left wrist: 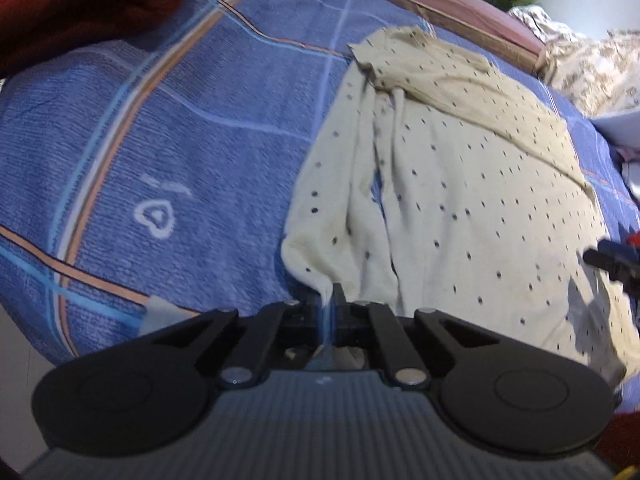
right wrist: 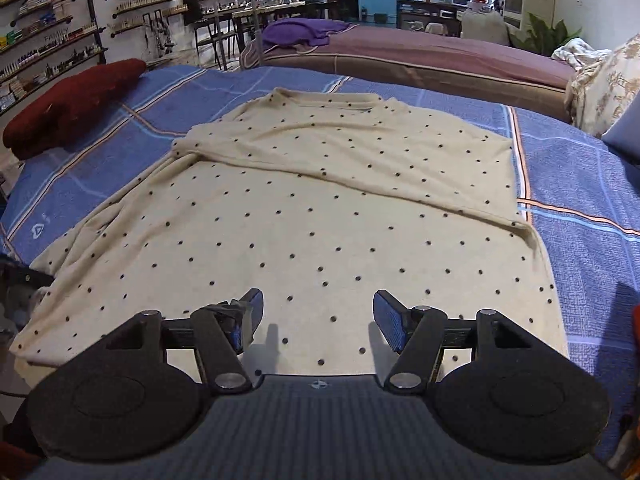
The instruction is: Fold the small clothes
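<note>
A cream shirt with small dark dots [right wrist: 320,208] lies spread on the blue striped bedspread [right wrist: 580,248], its far part folded over in a diagonal crease. In the left wrist view the shirt [left wrist: 460,184] lies to the right, with its near left corner bunched. My left gripper [left wrist: 326,300] is shut on that corner of the shirt. My right gripper [right wrist: 318,320] is open and empty, just above the near hem of the shirt. A black part of the right gripper [left wrist: 608,262] shows at the right edge of the left wrist view.
A dark red garment [right wrist: 76,108] lies at the bed's far left corner, also in the left wrist view [left wrist: 88,4]. A mauve bed [right wrist: 420,52] with a purple cloth [right wrist: 296,32] stands behind. Floral pillows [right wrist: 604,88] lie at the right. Shelves [right wrist: 48,32] line the left wall.
</note>
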